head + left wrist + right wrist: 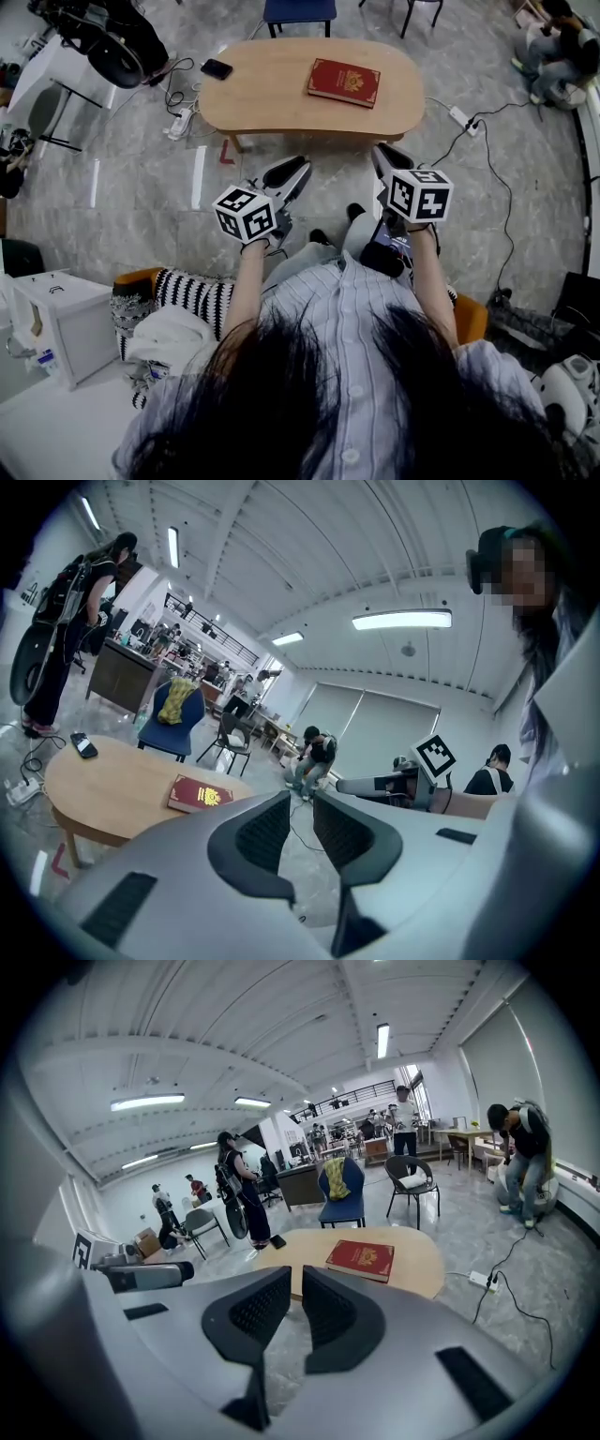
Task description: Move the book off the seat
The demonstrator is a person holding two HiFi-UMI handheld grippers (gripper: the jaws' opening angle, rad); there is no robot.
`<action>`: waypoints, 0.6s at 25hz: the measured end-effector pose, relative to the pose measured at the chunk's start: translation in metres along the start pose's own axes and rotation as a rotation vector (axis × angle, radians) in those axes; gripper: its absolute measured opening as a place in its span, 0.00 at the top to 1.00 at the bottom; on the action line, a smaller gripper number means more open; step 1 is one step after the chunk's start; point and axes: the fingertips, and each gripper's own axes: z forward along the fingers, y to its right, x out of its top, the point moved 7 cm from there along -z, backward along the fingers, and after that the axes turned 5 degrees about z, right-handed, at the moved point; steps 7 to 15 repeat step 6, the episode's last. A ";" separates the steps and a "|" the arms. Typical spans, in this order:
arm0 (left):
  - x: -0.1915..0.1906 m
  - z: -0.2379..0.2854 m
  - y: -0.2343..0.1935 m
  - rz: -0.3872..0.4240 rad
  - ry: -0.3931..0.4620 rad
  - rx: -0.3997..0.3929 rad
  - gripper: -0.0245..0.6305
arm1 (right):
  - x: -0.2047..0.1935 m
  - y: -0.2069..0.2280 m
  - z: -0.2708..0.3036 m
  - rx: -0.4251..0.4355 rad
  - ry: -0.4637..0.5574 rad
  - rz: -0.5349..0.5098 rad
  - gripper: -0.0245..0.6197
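We hold the left hand-held gripper (pixel 298 169) and right hand-held gripper (pixel 383 155) empty, jaws slightly apart: the book (pixel 344 82) already lies on the bench (pixel 272 94).

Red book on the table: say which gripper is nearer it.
Right. The right gripper hangs short of the red book, slightly to its right; the left gripper sits farther left.

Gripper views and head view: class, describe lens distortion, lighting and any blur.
Left gripper view: fisheye bends the ceiling, corners black, mosaic patch upper right. Right gripper view: same round vignette; strip lights glow; red book is sharp. Head view: floor bows outward, pale glare streaks.
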 end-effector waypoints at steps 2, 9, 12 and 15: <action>-0.001 0.001 -0.002 -0.001 -0.003 -0.001 0.83 | 0.001 0.004 0.000 -0.005 0.007 0.014 0.89; -0.003 0.006 -0.007 -0.006 -0.010 -0.001 0.83 | 0.004 0.009 0.002 -0.005 0.016 0.037 0.89; -0.003 0.006 -0.007 -0.006 -0.010 -0.001 0.83 | 0.004 0.009 0.002 -0.005 0.016 0.037 0.89; -0.003 0.006 -0.007 -0.006 -0.010 -0.001 0.83 | 0.004 0.009 0.002 -0.005 0.016 0.037 0.89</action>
